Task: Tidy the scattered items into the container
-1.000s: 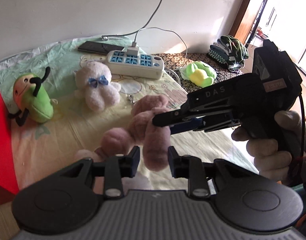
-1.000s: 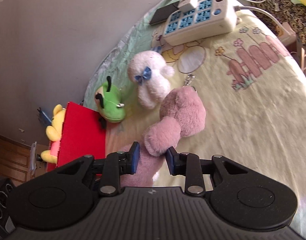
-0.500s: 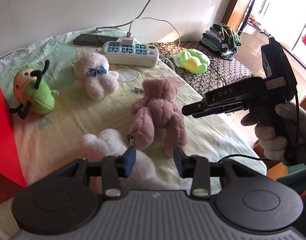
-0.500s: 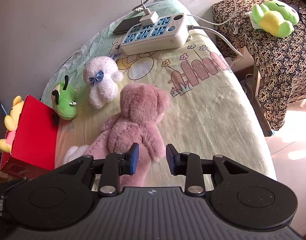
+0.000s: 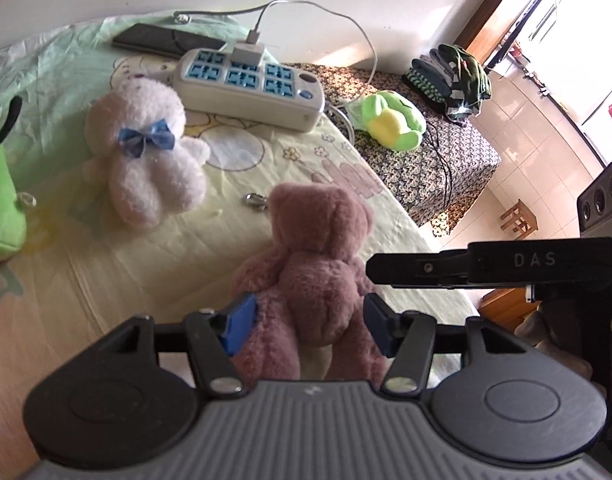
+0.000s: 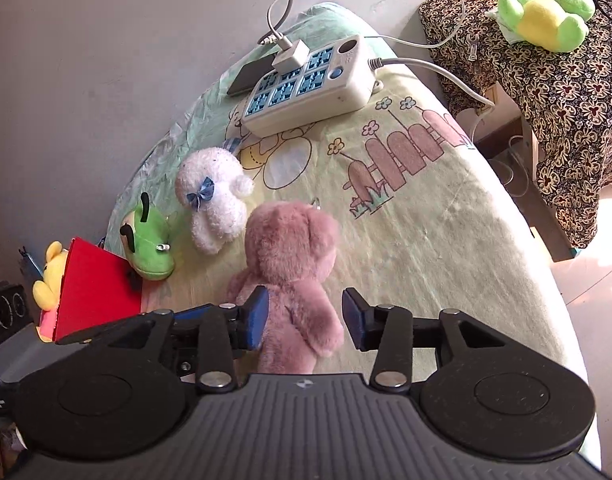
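We're early in the job, by our read. The red container [image 6: 94, 284] sits at the left edge of the bed [image 6: 446, 240], w/ a yellow plush [image 6: 50, 276] right against its far side; we can't tell if that one is inside or just behind it. Nothing else looks stowed. Left to do, as far as we see: pink bear [image 6: 290, 276], white plush w/ blue bow [image 6: 214, 200] and green plush [image 6: 148, 246], which lies just beside the container. A green-yellow frog [image 6: 546, 12] lies apart on the patterned side table [image 6: 566, 120]; whether it counts, we can't say. Power strip [image 6: 306, 84] and phone [image 6: 252, 74] are at the head of the bed, prob. not ours to move.

The pink bear lies mid-bed, back up. Its long axis runs from our claws toward the power strip: head at the far end, legs nearest us. From the left wrist view it points the same way, head away, rump close.

Left claw [image 5: 306, 326] is spread wide, both pads [image 5: 238, 322] flanking the bear's lower body, no squeeze yet. Right claw [image 6: 304, 316] is also released, straddling the bear's torso w/ a gap on the right side. Neither grips anything. Both bracket the same toy, so one should prob. yield before the pick.
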A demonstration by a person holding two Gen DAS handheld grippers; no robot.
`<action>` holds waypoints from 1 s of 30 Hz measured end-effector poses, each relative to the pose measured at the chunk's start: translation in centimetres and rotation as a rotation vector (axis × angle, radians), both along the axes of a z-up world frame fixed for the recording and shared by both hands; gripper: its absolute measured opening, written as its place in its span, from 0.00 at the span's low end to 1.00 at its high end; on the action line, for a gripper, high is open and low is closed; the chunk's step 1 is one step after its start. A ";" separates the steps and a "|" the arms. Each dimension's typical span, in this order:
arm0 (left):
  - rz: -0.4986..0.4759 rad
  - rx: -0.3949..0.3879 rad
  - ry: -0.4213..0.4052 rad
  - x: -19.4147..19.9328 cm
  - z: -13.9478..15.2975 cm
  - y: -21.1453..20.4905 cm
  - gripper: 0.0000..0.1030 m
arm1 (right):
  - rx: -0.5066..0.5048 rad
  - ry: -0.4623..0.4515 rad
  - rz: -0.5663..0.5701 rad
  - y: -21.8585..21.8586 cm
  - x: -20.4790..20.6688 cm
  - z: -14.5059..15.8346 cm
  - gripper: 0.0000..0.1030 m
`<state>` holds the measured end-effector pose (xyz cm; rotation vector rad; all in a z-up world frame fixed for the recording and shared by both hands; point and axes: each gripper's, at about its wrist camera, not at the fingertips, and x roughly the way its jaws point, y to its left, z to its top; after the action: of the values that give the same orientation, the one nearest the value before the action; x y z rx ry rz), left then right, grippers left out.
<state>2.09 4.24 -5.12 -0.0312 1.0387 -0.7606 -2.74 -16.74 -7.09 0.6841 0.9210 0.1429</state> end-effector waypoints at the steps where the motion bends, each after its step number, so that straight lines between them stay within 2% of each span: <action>1: 0.002 0.000 0.010 0.0 -0.2 -0.1 0.57 | 0.005 0.006 0.005 0.0 0.2 -0.3 0.46; 4: -0.011 -0.015 0.034 -0.2 -0.6 -0.3 0.57 | 0.040 0.035 0.019 0.1 0.6 -1.4 0.46; 6: -0.012 0.008 0.019 -0.7 -0.7 -0.6 0.57 | 0.064 0.047 0.027 0.3 0.9 -1.9 0.46; 11: 0.010 -0.010 0.035 -0.7 -0.6 -0.5 0.57 | 0.044 0.034 0.055 0.5 1.6 -1.7 0.42; 14: -0.021 -0.025 0.047 -1.3 -0.5 -0.8 0.57 | 0.070 0.044 0.026 -0.2 1.8 -2.1 0.48; 15: -0.024 -0.009 0.034 -1.7 -0.6 -1.2 0.57 | 0.064 0.042 0.019 -0.2 1.8 -2.1 0.51; 17: -0.024 0.016 -0.005 -2.4 -0.7 -1.7 0.58 | 0.069 0.042 0.030 -0.2 1.9 -2.4 0.51; 20: 0.000 -0.004 0.019 -2.1 -0.8 -1.4 0.58 | 0.082 0.043 0.032 -0.1 1.9 -2.6 0.52; 24: 0.001 -0.001 -0.011 -2.5 0.2 -1.3 0.43 | 0.126 0.044 0.011 -0.6 1.6 -2.6 0.41; 25: -0.013 -0.021 -0.012 -2.7 0.5 -1.3 0.24 | 0.117 0.034 0.013 -0.6 1.3 -2.3 0.37; 28: -0.022 -0.018 -0.044 -3.6 1.7 -1.8 0.24 | 0.125 0.014 0.003 -0.7 0.8 -1.6 0.24; 30: -0.039 -0.004 -0.048 -4.0 1.8 -2.1 0.23 | 0.125 0.013 0.003 -0.7 0.6 -1.3 0.23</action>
<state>-1.90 2.10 -3.31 0.0040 0.9948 -0.7946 -2.14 -17.42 -8.39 0.8002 0.9313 0.2004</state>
